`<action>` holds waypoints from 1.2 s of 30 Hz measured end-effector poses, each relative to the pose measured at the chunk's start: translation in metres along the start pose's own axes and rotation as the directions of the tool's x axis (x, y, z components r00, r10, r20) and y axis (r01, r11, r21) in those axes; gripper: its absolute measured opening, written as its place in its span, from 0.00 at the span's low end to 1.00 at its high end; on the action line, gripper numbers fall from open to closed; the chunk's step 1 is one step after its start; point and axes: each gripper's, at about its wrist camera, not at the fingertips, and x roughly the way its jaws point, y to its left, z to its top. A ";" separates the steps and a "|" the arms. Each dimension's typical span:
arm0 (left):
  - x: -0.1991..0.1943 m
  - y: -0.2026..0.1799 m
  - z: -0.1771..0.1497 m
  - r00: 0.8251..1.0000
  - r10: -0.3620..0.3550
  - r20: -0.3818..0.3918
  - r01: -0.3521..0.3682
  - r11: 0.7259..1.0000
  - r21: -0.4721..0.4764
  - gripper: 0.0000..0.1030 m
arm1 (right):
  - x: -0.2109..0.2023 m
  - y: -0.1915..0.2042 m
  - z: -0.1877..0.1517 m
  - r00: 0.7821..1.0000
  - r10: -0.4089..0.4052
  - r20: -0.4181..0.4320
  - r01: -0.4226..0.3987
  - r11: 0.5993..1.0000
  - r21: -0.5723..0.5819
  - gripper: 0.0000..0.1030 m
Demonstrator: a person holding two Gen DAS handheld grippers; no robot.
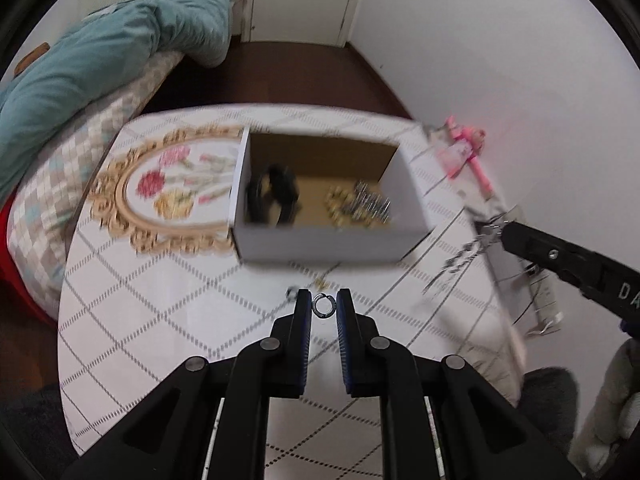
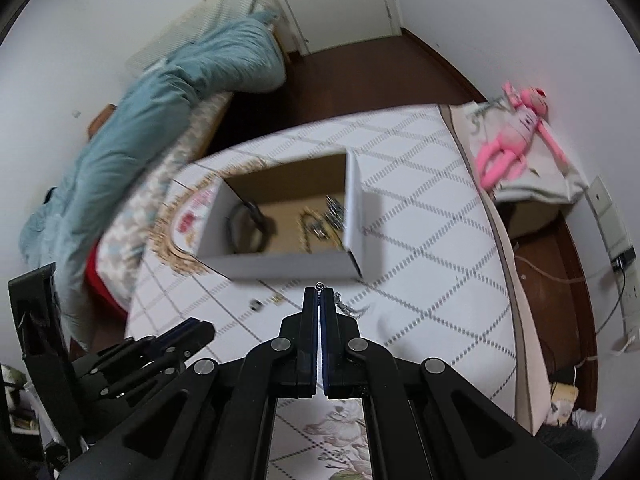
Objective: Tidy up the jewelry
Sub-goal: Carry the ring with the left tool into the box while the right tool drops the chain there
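Left gripper (image 1: 324, 306): jaws narrow, bracketing a small ring (image 1: 321, 305) on the tabletop (image 1: 160, 320), not yet pinched. Right gripper (image 2: 319, 294): clamped on a silver chain (image 2: 345, 307), links trailing.

Chain is light, limp, tangle-prone; hold near the clasp. Ring is stiff, slippery; pinch across the band.

Box (image 1: 320, 240) beyond holds what is probably more jewelry, blurred. Only "DA" is legible on the right gripper.

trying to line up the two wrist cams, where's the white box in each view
Left wrist: the white box sits at centre, just beyond the open left gripper.
Right wrist: the same box is centre-left, beyond the right gripper, which is shut on a silver chain.
Shared landmark: the pink toy, at right in both views.
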 end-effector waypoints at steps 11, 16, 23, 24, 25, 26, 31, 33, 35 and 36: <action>0.016 0.023 0.099 0.999 -0.047 -0.008 0.047 0.999 -0.012 0.10 | 0.015 0.035 0.080 1.000 0.029 0.002 -0.029 0.994 -0.110 0.01; 0.047 0.033 0.123 0.995 -0.062 -0.080 0.061 0.998 -0.024 0.10 | 0.060 0.037 0.107 0.995 0.054 -0.082 -0.061 0.995 -0.085 0.01; 0.082 0.049 0.146 0.984 -0.058 -0.167 0.043 0.995 -0.090 0.13 | 0.116 0.033 0.129 0.981 0.061 -0.184 -0.075 0.995 -0.069 0.01; 0.084 0.051 0.148 0.984 -0.049 -0.170 0.034 0.995 -0.094 0.16 | 0.122 0.031 0.131 0.980 0.058 -0.190 -0.072 0.995 -0.064 0.01; 0.086 0.053 0.150 0.984 -0.042 -0.170 0.026 0.995 -0.097 0.23 | 0.130 0.030 0.133 0.976 0.063 -0.209 -0.077 0.995 -0.057 0.02; 0.087 0.055 0.151 0.986 -0.029 -0.166 0.013 0.995 -0.098 0.36 | 0.134 0.027 0.134 0.973 0.069 -0.221 -0.081 0.996 -0.047 0.02; 0.086 0.063 0.148 0.989 0.054 -0.137 -0.067 0.994 -0.087 0.60 | 0.146 0.016 0.136 0.969 0.042 -0.242 -0.049 0.999 -0.024 0.02; 0.086 0.066 0.144 0.987 0.094 -0.133 -0.105 0.991 -0.080 0.62 | 0.144 0.014 0.135 0.973 0.011 -0.230 -0.020 0.999 -0.038 0.02; 0.085 0.069 0.138 0.986 0.120 -0.119 -0.130 0.989 -0.076 0.66 | 0.139 0.011 0.133 0.977 -0.016 -0.213 0.006 0.999 -0.050 0.02; 0.084 0.070 0.134 0.984 0.139 -0.113 -0.148 0.986 -0.071 0.66 | 0.135 0.010 0.131 0.979 -0.050 -0.198 0.037 0.997 -0.068 0.04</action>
